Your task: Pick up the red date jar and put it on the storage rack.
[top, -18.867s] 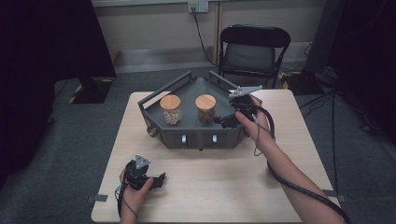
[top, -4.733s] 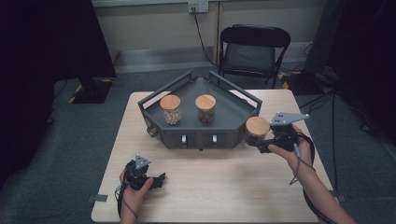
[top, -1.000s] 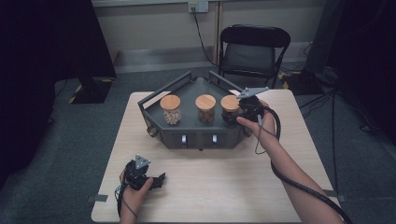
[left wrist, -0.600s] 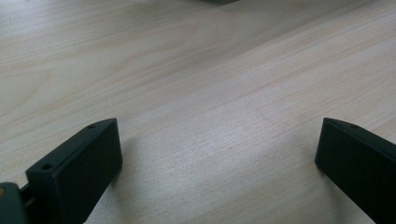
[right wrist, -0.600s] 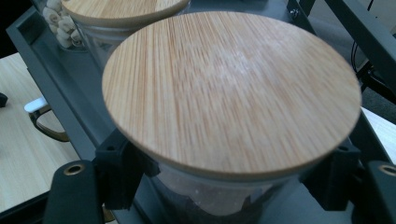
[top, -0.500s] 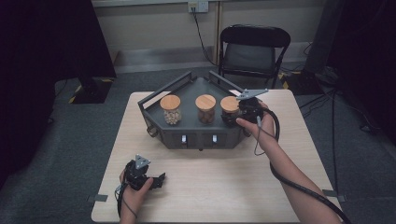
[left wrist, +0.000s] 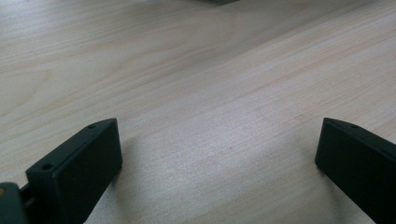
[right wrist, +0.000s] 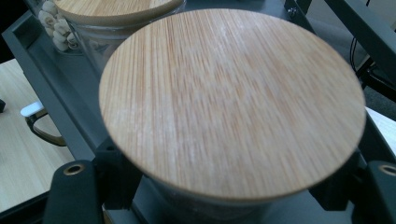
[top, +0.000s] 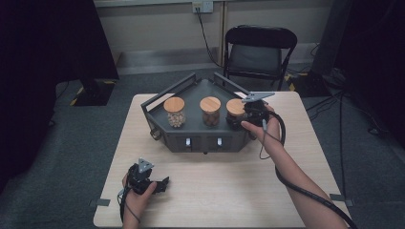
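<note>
Wooden table (top: 229,191) under grey tray (top: 191,93), my right gripper (top: 246,118) clamped on rightmost jar (top: 235,111) inside tray, my left gripper (top: 160,183) jaws apart, resting well short of tray.

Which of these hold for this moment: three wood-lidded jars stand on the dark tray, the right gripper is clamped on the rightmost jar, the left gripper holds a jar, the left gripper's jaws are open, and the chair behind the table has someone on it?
1. Three jars with wooden lids stand on the dark tray. True.
2. The right gripper is closed on the rightmost jar. True: in the right gripper view its jaws sit on either side of the jar below the lid.
3. The left gripper holds a jar. False: it rests on the bare table with nothing between its jaws.
4. The left gripper's jaws are open. True: they stand wide apart.
5. Someone sits on the chair. False: its seat is empty.
</note>
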A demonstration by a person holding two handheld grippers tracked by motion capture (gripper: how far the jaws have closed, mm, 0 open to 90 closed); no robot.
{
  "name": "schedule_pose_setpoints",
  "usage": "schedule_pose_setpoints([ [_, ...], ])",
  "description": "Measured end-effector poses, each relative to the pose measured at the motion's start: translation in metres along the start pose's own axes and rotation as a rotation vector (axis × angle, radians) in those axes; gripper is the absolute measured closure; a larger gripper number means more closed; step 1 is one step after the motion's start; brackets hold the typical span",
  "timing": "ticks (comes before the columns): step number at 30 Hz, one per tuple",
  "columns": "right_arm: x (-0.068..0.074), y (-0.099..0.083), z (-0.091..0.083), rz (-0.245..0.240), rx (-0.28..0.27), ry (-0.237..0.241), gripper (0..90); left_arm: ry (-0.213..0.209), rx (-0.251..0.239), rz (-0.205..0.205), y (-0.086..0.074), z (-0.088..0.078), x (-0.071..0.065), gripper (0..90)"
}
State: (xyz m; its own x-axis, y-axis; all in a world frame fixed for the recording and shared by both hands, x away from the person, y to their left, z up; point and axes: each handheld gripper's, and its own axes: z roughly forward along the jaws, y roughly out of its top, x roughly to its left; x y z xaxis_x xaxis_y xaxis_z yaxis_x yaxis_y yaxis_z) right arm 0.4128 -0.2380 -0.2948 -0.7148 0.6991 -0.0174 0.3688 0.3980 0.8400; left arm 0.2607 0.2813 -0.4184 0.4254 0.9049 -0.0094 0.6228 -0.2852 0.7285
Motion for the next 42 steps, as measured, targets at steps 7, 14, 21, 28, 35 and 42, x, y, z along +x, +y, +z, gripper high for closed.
schedule_pose_setpoints([
  [7, 0.003, 0.002, 0.0, 0.005, 0.007, -0.01, 25.4, 0.0, 0.0, 0.0, 0.0, 0.0, 0.0, 0.2],
  [14, 0.003, 0.003, 0.0, 0.009, 0.012, -0.012, 25.4, 0.0, 0.0, 0.0, 0.0, 0.0, 0.0, 0.2],
  [21, 0.003, 0.003, -0.001, 0.014, 0.003, -0.014, 24.1, 0.0, 0.0, 0.0, 0.0, 0.0, 0.0, 0.2],
  [28, 0.002, 0.005, -0.004, 0.023, 0.006, -0.014, 17.8, 0.0, 0.0, 0.0, 0.0, 0.0, 0.0, 0.2],
  [35, 0.0, 0.002, -0.008, 0.039, 0.001, -0.014, 8.9, 0.0, 0.0, 0.0, 0.0, 0.0, 0.0, 0.2],
  [42, 0.002, -0.004, -0.015, 0.035, -0.016, -0.018, 2.1, 0.0, 0.0, 0.0, 0.0, 0.0, 0.0, 0.2],
])
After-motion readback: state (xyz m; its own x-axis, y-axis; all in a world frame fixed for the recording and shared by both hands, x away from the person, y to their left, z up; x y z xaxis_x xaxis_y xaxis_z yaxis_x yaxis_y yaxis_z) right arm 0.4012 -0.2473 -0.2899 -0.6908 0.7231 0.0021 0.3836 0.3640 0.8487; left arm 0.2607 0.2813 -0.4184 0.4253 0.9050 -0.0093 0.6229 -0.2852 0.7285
